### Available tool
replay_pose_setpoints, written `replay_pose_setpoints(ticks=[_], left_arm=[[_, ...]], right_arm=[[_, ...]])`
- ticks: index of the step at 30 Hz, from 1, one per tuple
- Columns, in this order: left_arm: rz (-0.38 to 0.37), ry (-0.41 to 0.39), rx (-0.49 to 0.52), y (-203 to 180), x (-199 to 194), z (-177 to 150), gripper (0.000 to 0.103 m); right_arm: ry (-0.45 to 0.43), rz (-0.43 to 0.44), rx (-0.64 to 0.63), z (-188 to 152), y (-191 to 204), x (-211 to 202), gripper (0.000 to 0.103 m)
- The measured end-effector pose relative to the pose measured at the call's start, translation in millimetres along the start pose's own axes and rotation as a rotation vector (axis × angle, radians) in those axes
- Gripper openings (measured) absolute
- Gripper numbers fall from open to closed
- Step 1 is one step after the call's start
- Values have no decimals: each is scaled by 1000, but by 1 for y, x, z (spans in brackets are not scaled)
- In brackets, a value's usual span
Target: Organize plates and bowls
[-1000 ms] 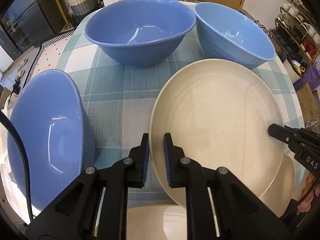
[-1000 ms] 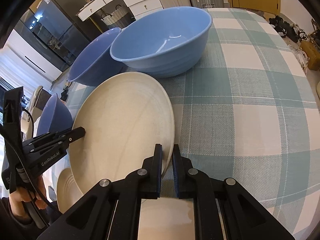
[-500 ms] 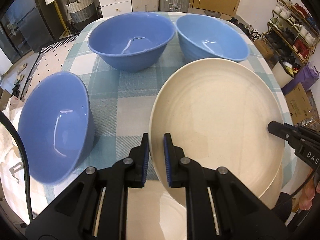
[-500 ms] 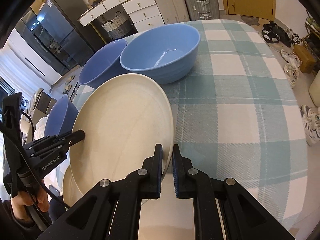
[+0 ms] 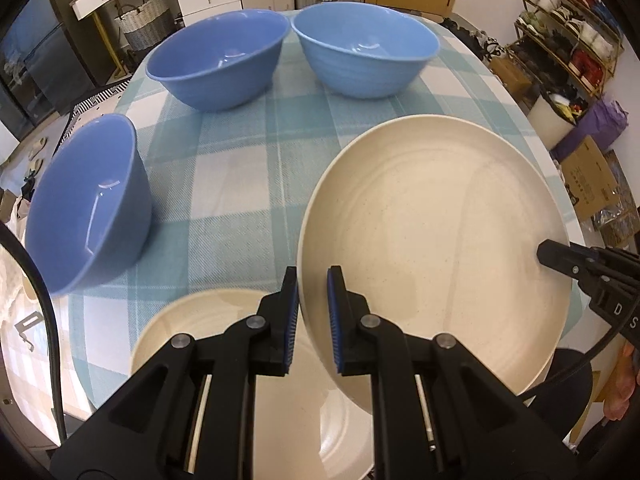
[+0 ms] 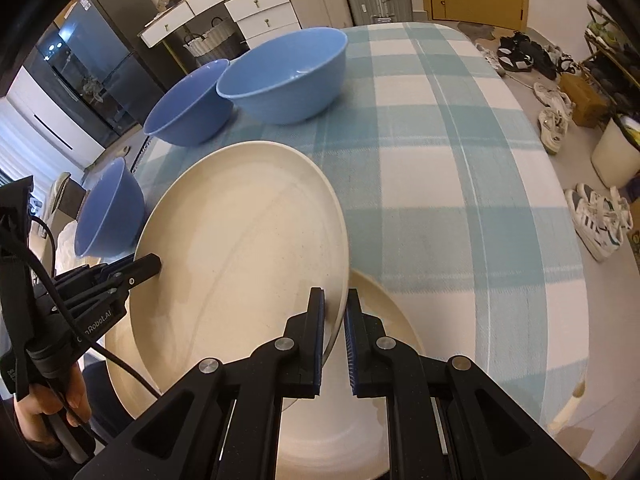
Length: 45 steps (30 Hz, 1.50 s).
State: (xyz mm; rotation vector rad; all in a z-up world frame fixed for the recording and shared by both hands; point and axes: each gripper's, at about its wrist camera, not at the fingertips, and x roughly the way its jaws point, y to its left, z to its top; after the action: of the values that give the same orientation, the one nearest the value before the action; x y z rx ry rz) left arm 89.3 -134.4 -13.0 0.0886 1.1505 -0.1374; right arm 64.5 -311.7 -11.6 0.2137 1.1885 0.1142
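Both grippers hold one large cream plate (image 5: 436, 240) in the air above the table's near edge. My left gripper (image 5: 313, 280) is shut on its left rim; my right gripper (image 6: 335, 300) is shut on its right rim (image 6: 240, 240). Below it a second cream plate (image 5: 224, 320) lies on the table, also seen in the right wrist view (image 6: 384, 320). Three blue bowls stand on the checked cloth: one at near left (image 5: 86, 200), a dark blue one at the back (image 5: 218, 64), and a lighter one beside it (image 5: 364, 48).
The table (image 6: 460, 168) wears a teal and white checked cloth, bare on its right half. Shoes (image 6: 596, 216) and a white bin (image 6: 616, 152) are on the floor to the right. Drawers and a basket (image 5: 142, 20) stand beyond the table.
Both grippers have lifted the cream plate and drawn it back toward the near edge. The bowls look smaller and farther away, and the second plate underneath has come into view.
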Motion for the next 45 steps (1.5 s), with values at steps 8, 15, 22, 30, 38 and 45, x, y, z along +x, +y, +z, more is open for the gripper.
replay_pose_setpoints(ticks=[8, 15, 22, 30, 38, 45], left_arm=[[-25, -1, 19, -13, -3, -24, 11], [-30, 7, 42, -24, -3, -41, 11], [-15, 24, 59, -33, 6, -50, 11], [15, 28, 108, -45, 7, -54, 9], [46, 32, 143, -53, 8, -54, 23], [33, -5, 102, -42, -5, -50, 77]], right_arm=[[-5, -25, 6, -27, -7, -12, 10], [-1, -43, 15, -50, -14, -17, 10], [12, -60, 18, -63, -19, -15, 10], [23, -77, 25, -67, -26, -11, 10], [37, -122, 29, -71, -35, -11, 10], [38, -113, 34, -72, -40, -14, 49]])
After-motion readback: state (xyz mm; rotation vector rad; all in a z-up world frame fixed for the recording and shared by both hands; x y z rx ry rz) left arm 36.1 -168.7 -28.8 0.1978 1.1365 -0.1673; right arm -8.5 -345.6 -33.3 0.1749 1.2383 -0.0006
